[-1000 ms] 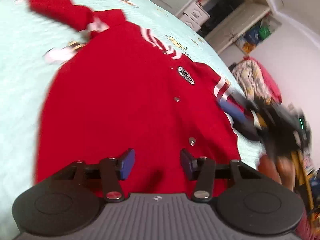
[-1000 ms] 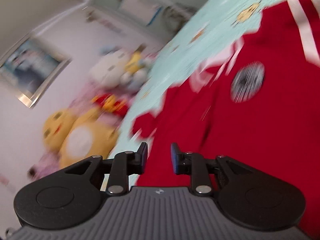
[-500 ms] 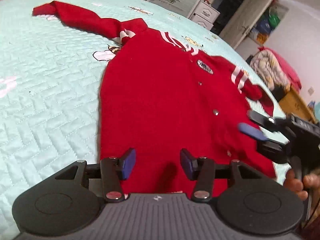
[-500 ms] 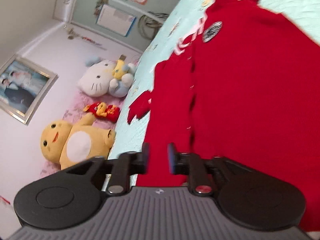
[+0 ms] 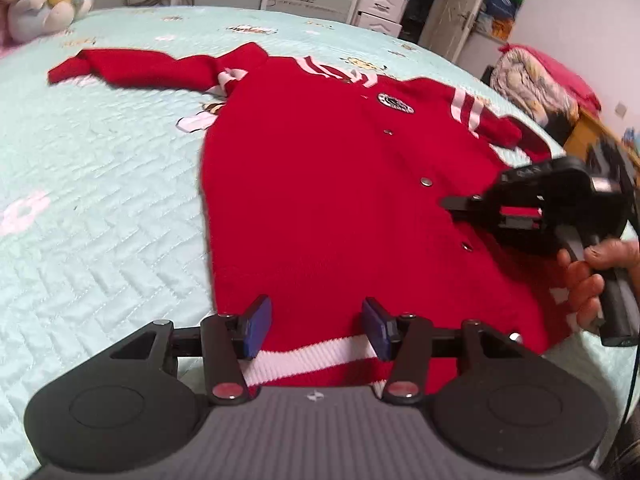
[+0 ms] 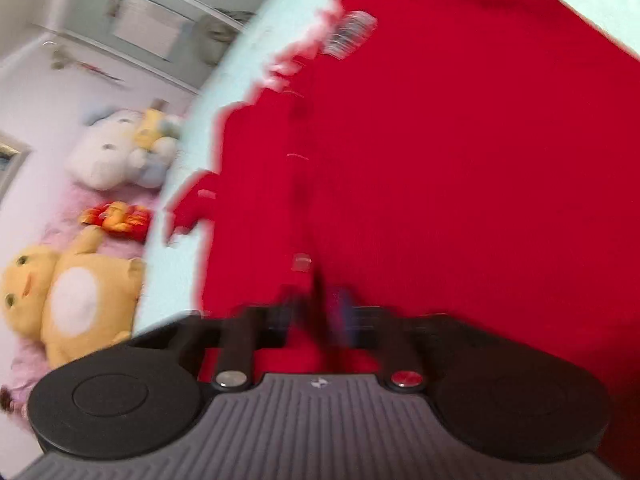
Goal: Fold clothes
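Observation:
A red button-up cardigan (image 5: 320, 184) with white stripes lies flat on the light-green quilted bed (image 5: 100, 200), one sleeve stretched to the far left. My left gripper (image 5: 316, 328) is open and empty just above the white-striped hem. My right gripper (image 5: 460, 204) hovers over the cardigan's right front near the buttons. In the blurred right wrist view the cardigan (image 6: 440, 160) fills the frame and my right gripper (image 6: 320, 312) has its fingers close together, nearly or fully shut, seemingly with nothing between them.
Plush toys (image 6: 72, 304) sit beyond the bed's edge, and another (image 5: 36, 4) at the far left. Wardrobe doors and drawers (image 5: 380, 4) stand behind the bed. A pile of clothes (image 5: 532, 84) lies at the right.
My left gripper has pulled back toward the hem, so more of the cardigan shows. My right gripper has swung in over the cardigan's right side and its fingers have closed together.

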